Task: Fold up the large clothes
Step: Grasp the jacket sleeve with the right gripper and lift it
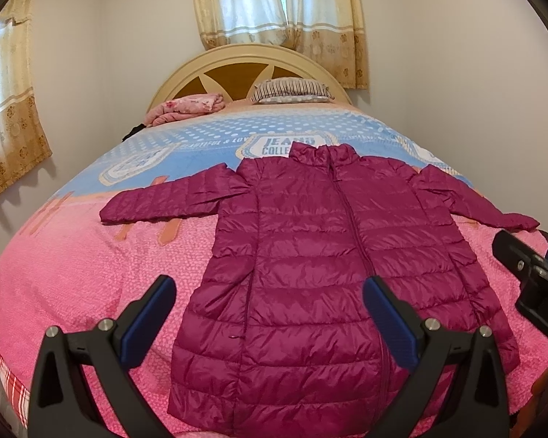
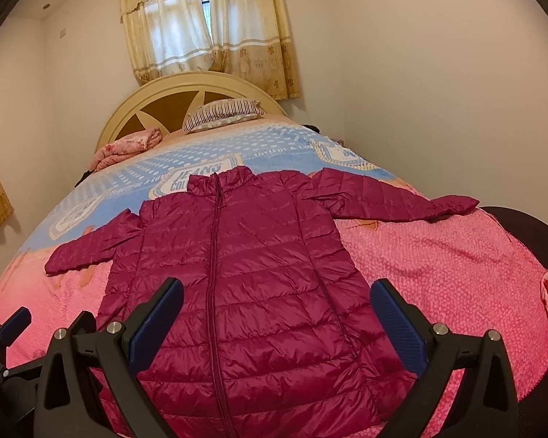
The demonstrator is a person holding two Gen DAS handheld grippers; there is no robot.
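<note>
Starting at my left gripper [image 1: 268, 314], its two blue-padded fingers stand wide apart above the hem end of the long magenta quilted down jacket [image 1: 310, 255], holding nothing and touching nothing that I can see. Ahead of that gripper and off to its left, the jacket's left-hand sleeve [image 1: 164, 200] lies stretched out flat on the pink-and-blue printed bedspread [image 1: 73, 273]. Straight in front of both tools the jacket body lies face up, zipped along its centre line, collar pointing away from me toward the cream arched wooden headboard [image 1: 244, 58], where a striped pillow [image 1: 292, 91] and a bundled pink floral blanket [image 1: 186, 107] sit well beyond the collar. My right gripper [image 2: 277, 315] hovers just beside the left one, likewise spread wide and empty, over the lower right part of the jacket. Past it to the right, the other sleeve [image 2: 394, 193] reaches out toward the edge of the bed. By my reading, the folding itself has not started: the garment is only laid out and smoothed, with no sleeve turned in and no fold across the body. Both sleeves still need bringing over the front, then the length needs doubling up from hem toward collar.
</note>
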